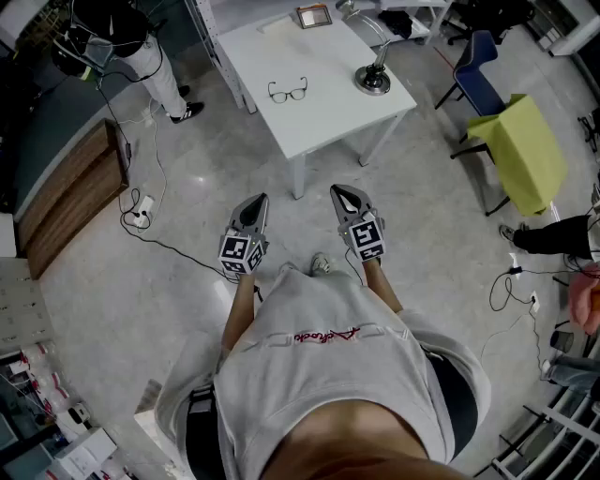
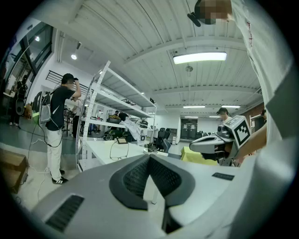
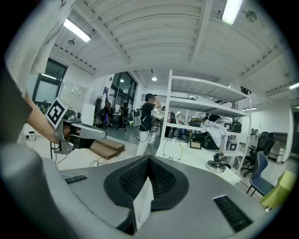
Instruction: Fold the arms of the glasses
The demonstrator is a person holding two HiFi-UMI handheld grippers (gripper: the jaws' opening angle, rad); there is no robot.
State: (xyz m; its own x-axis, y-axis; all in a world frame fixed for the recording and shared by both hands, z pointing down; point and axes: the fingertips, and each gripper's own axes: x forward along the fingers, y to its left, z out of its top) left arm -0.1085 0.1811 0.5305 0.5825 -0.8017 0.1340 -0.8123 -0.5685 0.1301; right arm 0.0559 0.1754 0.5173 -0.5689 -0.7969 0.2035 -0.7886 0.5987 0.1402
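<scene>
The black-rimmed glasses (image 1: 288, 91) lie with arms open on the white table (image 1: 319, 112) far ahead of me. They also show small in the left gripper view (image 2: 117, 150) and the right gripper view (image 3: 173, 150). My left gripper (image 1: 258, 201) and right gripper (image 1: 339, 193) hang side by side over the floor, well short of the table. The left gripper's jaws (image 2: 149, 158) are shut with nothing between them. The right gripper's jaws (image 3: 148, 158) are shut and hold nothing either.
A desk lamp (image 1: 373, 75) and a small framed tablet (image 1: 314, 16) share the table. A blue chair (image 1: 478, 75) and a yellow-green covered chair (image 1: 525, 150) stand to the right. Cables (image 1: 150, 211) trail on the floor at left beside a wooden cabinet (image 1: 75, 187); a person (image 1: 141, 47) stands beyond.
</scene>
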